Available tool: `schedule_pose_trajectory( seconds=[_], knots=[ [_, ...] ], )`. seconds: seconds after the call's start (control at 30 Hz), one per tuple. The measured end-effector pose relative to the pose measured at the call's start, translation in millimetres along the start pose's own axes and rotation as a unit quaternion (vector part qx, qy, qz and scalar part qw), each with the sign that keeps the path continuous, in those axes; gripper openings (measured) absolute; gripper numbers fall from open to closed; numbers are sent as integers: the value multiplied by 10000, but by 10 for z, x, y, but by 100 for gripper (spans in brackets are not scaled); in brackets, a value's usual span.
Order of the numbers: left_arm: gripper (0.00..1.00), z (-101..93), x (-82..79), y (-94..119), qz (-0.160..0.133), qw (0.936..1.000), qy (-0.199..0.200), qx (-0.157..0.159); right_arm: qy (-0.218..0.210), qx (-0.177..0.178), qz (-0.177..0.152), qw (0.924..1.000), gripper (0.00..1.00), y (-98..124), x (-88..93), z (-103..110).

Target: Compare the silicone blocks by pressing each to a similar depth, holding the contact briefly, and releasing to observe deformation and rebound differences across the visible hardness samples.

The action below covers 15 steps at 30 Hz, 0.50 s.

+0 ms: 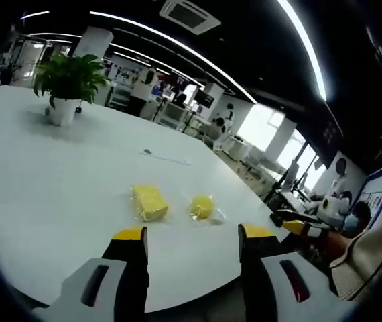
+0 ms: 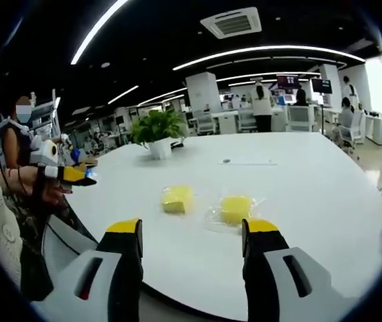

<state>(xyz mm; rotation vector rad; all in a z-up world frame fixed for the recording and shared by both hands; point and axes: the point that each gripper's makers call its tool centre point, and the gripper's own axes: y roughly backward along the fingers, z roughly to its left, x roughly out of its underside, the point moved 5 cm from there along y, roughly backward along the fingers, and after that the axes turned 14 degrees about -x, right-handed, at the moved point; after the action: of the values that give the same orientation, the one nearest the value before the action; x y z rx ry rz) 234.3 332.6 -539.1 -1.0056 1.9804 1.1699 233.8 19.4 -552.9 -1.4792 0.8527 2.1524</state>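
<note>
Silicone blocks (image 2: pixel 177 198) in hazy wrap lie beyond both spread, empty hand-held grippers (image 1: pixel 191 243) (image 2: pixel 191 236).

Two yellow silicone blocks lie on the one large white table (image 2: pixel 325 201): a squarish yellow block (image 2: pixel 177 198) and a rounder yellow block in a clear wrapper (image 2: pixel 236 208). One green potted plant in a white pot (image 2: pixel 156 132) stands on the table. One thin pale cable (image 2: pixel 248 162) lies beyond the blocks.
</note>
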Motion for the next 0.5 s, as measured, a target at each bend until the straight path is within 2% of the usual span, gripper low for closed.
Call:
schedule_pose_trajectory(
  seconds=[0.33,0.4,0.5],
  knots=[
    [54,121,-157,-253,-67,9987,494,-57,-152,-13,159,9998,57,-66,87,-94],
    [54,144,-193,-305,-99,9971,747,-59,-182,-6,179,9997,57,-78,97,-125],
    [55,197,-217,-379,-118,9959,888,-97,-223,-13,218,9995,58,-114,103,-168]
  ],
)
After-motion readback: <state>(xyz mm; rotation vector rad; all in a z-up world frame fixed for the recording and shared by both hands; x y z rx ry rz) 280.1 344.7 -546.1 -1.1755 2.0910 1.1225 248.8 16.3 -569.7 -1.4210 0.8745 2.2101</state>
